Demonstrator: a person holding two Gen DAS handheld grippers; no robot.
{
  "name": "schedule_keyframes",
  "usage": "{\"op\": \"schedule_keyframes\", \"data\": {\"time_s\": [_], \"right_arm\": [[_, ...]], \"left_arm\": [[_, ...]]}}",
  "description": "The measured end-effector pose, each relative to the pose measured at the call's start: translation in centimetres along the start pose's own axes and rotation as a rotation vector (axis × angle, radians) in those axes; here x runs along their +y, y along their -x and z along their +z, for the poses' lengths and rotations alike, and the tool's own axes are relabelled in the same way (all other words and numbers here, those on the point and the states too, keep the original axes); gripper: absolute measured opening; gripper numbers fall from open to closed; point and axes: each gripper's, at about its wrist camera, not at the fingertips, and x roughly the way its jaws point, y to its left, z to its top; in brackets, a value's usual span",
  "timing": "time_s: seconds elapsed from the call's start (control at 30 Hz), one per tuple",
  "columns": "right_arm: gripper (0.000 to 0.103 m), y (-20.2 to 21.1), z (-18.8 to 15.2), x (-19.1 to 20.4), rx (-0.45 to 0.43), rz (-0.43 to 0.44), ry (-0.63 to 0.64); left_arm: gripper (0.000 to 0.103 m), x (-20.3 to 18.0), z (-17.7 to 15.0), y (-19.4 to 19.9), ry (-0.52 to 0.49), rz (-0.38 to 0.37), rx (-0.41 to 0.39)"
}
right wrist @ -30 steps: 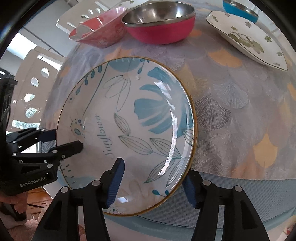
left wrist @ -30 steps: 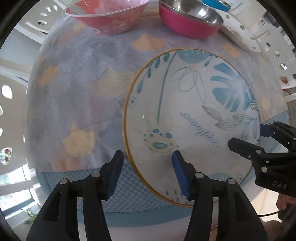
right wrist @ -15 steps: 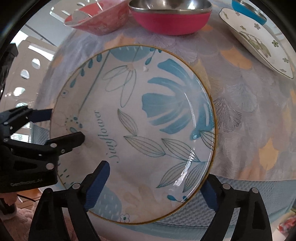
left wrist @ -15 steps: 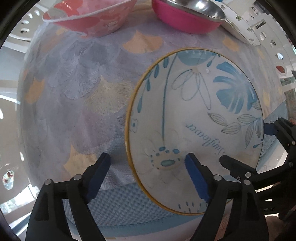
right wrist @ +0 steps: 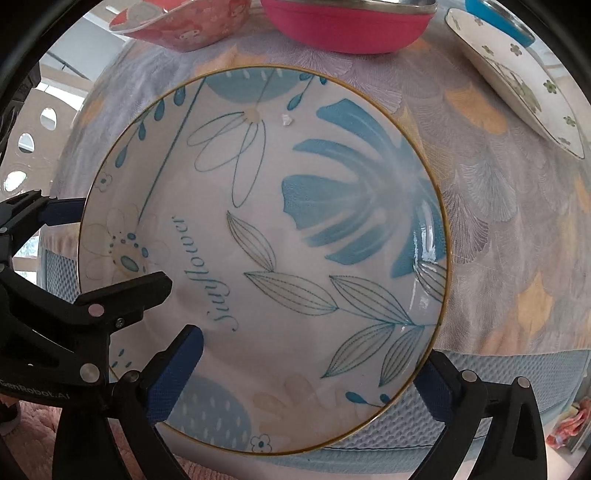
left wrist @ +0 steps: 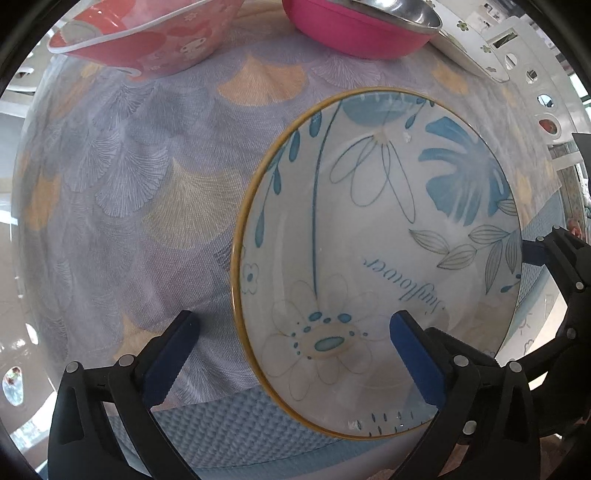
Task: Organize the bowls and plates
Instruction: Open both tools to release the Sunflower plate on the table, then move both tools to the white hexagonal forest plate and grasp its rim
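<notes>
Both grippers point straight down over the sunflower plate [right wrist: 258, 229]. Left gripper [left wrist: 291, 343] and right gripper [right wrist: 310, 365] are opening wide, each straddling the plate's rim, pads clear of it.

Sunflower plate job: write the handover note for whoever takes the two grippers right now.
Left gripper: jaws opening, straddling the left rim of the sunflower plate, gripping nothing.
Right gripper: jaws opening, straddling the plate's near right rim, gripping nothing.
The plate lies flat on the tablecloth, near the front edge.
Behind it: patterned pink bowl, pink steel-lined bowl, white flowered plate, blue bowl.
Done: nothing stacked yet.
Left: group the plates and the bowls.
</notes>
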Motion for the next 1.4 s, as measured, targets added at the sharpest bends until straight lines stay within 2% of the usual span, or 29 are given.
{"op": "schedule_keyframes", "data": {"time_s": [0.17,0.27,0.4,0.53,0.67,0.73,0.83,0.97,1.1,1.23,1.4], "right_arm": [[0.103,0.3,0.1,-0.3,0.017,0.004,0.028],[0.103,0.2,0.5,-0.1,0.048,0.008,0.072],[0.103,-0.1,0.1,0.8,0.085,0.017,0.177],[0.103,0.2,-0.2,0.7,0.1,0.068,0.272],[0.098,0.9,-0.3,-1.1,0.112,0.123,0.286],[0.098,1.7,-0.1,-2.7,0.099,0.122,0.274],[0.098,3.2,0.8,-5.2,0.072,0.148,0.237],[0.098,6.4,2.5,-9.1,-0.019,0.185,0.196],[0.098,8.6,4.1,-12.6,-0.067,0.164,0.196],[0.098,10.7,6.1,-16.1,-0.122,0.103,0.203],[0.098,11.5,6.7,-20.7,-0.152,0.103,0.167]], "left_arm": [[0.103,0.4,-1.6,1.1,0.017,0.005,-0.007],[0.103,0.6,-2.8,1.8,0.03,0.035,-0.006],[0.102,0.4,-3.2,2.0,0.141,0.03,0.001],[0.102,0.4,-3.6,2.5,0.231,0.039,0.008],[0.102,-0.6,-3.6,3.9,0.294,0.067,0.008],[0.102,-1.4,-3.5,5.0,0.312,0.079,0.0],[0.102,-3.0,-2.2,6.9,0.326,0.077,-0.023],[0.102,-5.9,0.3,8.9,0.323,0.04,-0.063],[0.102,-9.6,3.4,9.4,0.304,0.021,-0.084],[0.1,-12.3,6.9,9.2,0.292,-0.004,-0.092],[0.1,-15.1,11.1,8.4,0.272,-0.028,-0.112]]}}
